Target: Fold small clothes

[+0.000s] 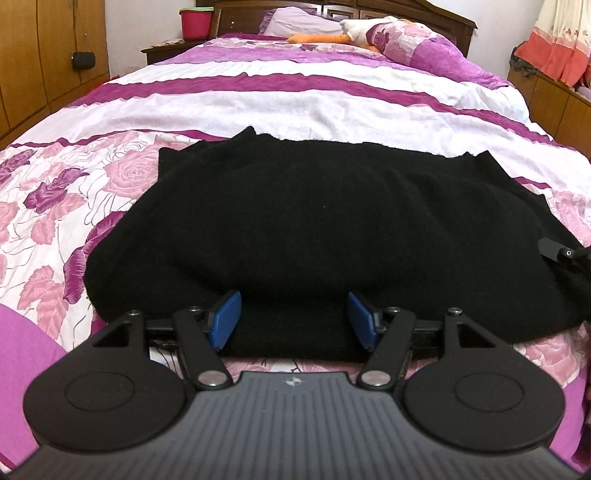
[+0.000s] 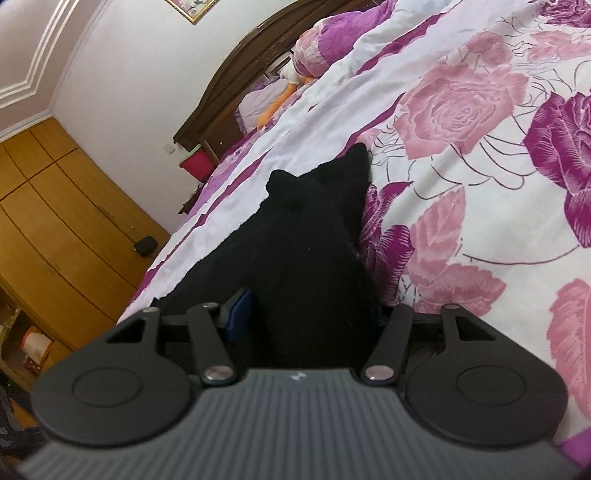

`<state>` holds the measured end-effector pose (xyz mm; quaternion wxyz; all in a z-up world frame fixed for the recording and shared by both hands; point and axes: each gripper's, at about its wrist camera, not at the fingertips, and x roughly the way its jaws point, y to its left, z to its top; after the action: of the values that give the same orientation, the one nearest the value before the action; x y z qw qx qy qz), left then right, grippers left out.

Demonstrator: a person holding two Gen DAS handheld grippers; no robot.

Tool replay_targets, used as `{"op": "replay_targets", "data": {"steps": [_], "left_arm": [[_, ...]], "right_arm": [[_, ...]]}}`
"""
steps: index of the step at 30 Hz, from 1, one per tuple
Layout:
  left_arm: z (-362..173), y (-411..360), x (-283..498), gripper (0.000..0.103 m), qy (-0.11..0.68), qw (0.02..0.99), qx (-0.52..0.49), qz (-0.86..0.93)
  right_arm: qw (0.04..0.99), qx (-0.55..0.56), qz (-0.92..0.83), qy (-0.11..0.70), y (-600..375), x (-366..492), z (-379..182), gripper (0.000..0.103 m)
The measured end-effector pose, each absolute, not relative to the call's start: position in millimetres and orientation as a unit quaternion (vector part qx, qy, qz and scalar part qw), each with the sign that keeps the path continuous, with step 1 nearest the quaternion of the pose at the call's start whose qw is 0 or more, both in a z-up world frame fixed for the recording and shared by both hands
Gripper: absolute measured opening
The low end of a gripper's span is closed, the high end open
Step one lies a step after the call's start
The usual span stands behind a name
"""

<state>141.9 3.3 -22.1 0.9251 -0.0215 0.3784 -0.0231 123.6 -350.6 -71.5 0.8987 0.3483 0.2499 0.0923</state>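
A black knitted garment (image 1: 314, 229) lies spread on the floral bedspread (image 1: 74, 206). In the left wrist view my left gripper (image 1: 293, 319) is open, its blue pads (image 1: 225, 317) straddling the garment's near edge. Part of the right gripper (image 1: 561, 253) shows at the garment's right side. In the right wrist view the garment (image 2: 306, 251) fills the space between my right gripper's (image 2: 310, 314) jaws, which are wide apart. One blue pad (image 2: 240, 314) shows on the left; the other is hidden by cloth. The view is tilted.
Pillows (image 1: 402, 37) and an orange and white plush toy (image 1: 332, 35) lie at the headboard. A red bucket (image 1: 194, 22) stands on a bedside table. Wooden wardrobes (image 2: 55, 221) line the left wall. A wooden cabinet (image 1: 554, 99) stands at the right.
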Motion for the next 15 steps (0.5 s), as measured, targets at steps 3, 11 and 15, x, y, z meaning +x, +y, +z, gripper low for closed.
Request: {"op": "replay_targets", "data": {"steps": [3, 11, 15], "left_arm": [[-23.1, 1.4, 141.5, 0.069, 0.377, 0.926, -0.017, -0.022], [-24.5, -0.6, 139.5, 0.069, 0.374, 0.927, -0.010, -0.019], [-22.2, -0.3, 139.0, 0.069, 0.376, 0.926, -0.013, -0.018]], "right_arm": [[0.898, 0.353, 0.096, 0.244, -350.9, 125.7, -72.9, 0.059], [0.886, 0.386, 0.113, 0.230, -352.9, 135.0, -74.8, 0.058], [0.878, 0.408, 0.106, 0.228, -353.0, 146.4, -75.3, 0.049]]}}
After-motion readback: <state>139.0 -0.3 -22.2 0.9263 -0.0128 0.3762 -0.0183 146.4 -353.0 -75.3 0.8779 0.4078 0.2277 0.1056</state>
